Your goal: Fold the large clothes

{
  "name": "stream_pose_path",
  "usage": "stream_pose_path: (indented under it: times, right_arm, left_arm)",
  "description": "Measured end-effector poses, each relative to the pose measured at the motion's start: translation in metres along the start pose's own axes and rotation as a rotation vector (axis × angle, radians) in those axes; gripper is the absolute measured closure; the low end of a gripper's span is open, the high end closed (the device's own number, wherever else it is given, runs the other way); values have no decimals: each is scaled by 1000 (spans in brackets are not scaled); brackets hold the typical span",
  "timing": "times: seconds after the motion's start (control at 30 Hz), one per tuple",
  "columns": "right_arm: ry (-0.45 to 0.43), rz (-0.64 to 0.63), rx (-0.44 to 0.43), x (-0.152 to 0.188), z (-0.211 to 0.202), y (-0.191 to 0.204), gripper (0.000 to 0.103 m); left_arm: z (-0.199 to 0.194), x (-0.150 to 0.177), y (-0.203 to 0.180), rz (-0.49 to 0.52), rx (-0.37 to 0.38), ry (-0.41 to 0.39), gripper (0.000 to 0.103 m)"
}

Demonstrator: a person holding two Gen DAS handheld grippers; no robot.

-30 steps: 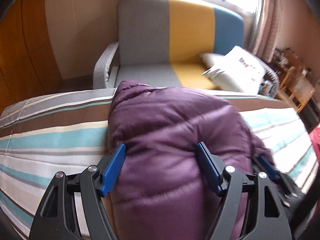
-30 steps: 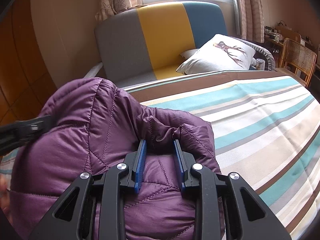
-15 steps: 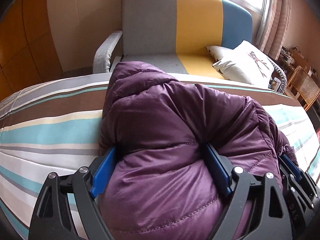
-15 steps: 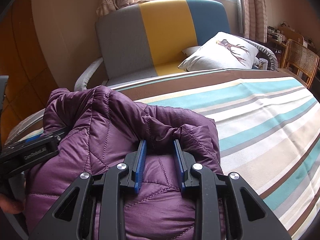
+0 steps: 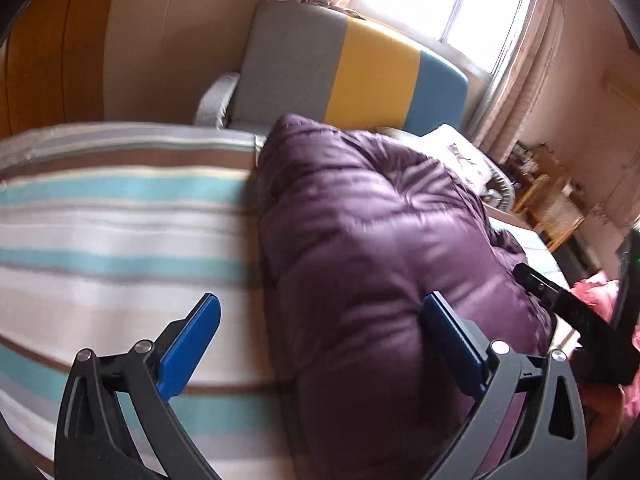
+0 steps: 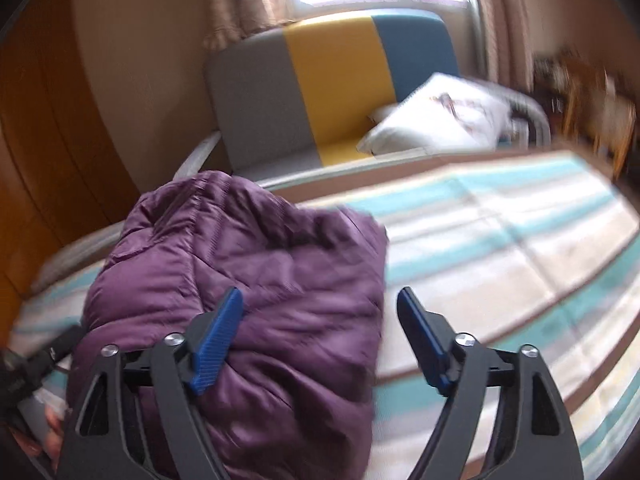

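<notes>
A purple puffer jacket (image 5: 372, 248) lies bunched in a thick folded bundle on the striped bed (image 5: 112, 240). My left gripper (image 5: 320, 316) is open wide over the jacket's near left edge, its right pad against the fabric. In the right wrist view the jacket (image 6: 256, 280) lies at the left. My right gripper (image 6: 320, 308) is open wide above the jacket's near right edge, holding nothing. The right gripper's black body (image 5: 576, 320) shows at the right of the left wrist view.
A grey, yellow and blue sofa (image 6: 332, 88) with a white pillow (image 6: 440, 120) stands beyond the bed's far edge. A wooden wall (image 6: 48, 128) is at the left. Wicker furniture (image 5: 556, 208) stands at the right. A pink cloth (image 5: 600, 292) lies by the bed's right side.
My right gripper has opened and let go of the jacket. Both grippers have pulled back and apart. The left gripper has shifted left, so bare bed now shows between its fingers.
</notes>
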State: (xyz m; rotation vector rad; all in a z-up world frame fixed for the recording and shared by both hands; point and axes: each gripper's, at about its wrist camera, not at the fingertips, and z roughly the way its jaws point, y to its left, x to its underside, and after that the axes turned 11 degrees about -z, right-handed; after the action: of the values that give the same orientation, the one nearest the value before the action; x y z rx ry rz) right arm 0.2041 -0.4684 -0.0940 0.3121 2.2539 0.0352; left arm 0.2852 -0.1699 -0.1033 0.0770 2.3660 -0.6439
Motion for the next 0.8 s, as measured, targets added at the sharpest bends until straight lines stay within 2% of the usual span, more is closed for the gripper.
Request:
stream_pose_path:
  times: [0.07,0.17,0.23,0.27,0.3,0.37,0.47,0.6,0.8]
  right_arm:
    - [31,80,-33,8,6,-16,16]
    - [106,219,-163,20,28,-32,16]
    - [134,325,-283,30,41,-38,32]
    - [132,376,-317,35,44,-39,37]
    - [124,380,-318,36,43,-36,40]
    - [117,338,-303,36,38,-26,48]
    - [127,341,-321,39,30,-15,52]
    - [131,333,-396,50,17,4,53]
    - [129,313,-488,65,3,37,53]
  left_arm:
    - [7,4,7,-58,58,55,2]
    - [20,8,18,-135,120,133,2]
    - [24,10,21,-150,140,154,5]
    - [24,10,21,-147,176,170,15]
    - [24,10,21,-140,194,175,26]
    - [17,11,16,-84,200,172,33]
    - [0,13,15,-16,180,149,41]
    - [-30,19,35,-6,170,127,44]
    - [-74,38,67,-36,166,111,43]
